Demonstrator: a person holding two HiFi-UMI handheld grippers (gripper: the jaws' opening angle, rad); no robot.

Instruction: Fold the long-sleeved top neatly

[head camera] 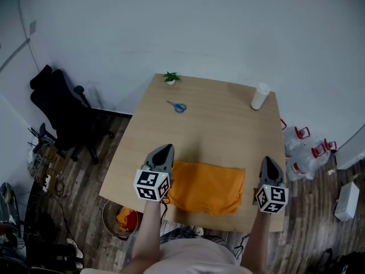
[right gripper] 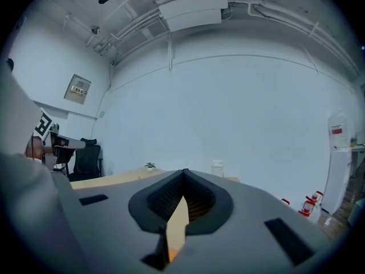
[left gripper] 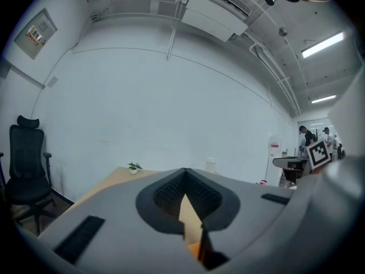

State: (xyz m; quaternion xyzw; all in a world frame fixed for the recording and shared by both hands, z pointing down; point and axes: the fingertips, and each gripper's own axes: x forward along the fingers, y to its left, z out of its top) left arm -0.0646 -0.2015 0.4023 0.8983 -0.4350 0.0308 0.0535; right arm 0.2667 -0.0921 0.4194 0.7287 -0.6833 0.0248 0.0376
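Folded orange long-sleeved top [head camera: 206, 187] near front edge of light wooden table [head camera: 217, 124]; left gripper [head camera: 164, 150], right gripper [head camera: 268, 163] flank it, jaws pressed together, empty. Risk: stray nudge could rumple fold.

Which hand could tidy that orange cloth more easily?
Probably left: the left gripper sits right beside the orange top, while the right gripper stands slightly clear of it.

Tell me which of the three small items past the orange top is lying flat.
The blue-handled scissors lie flat on the table, left of centre. The potted plant and the white cup both stand upright.
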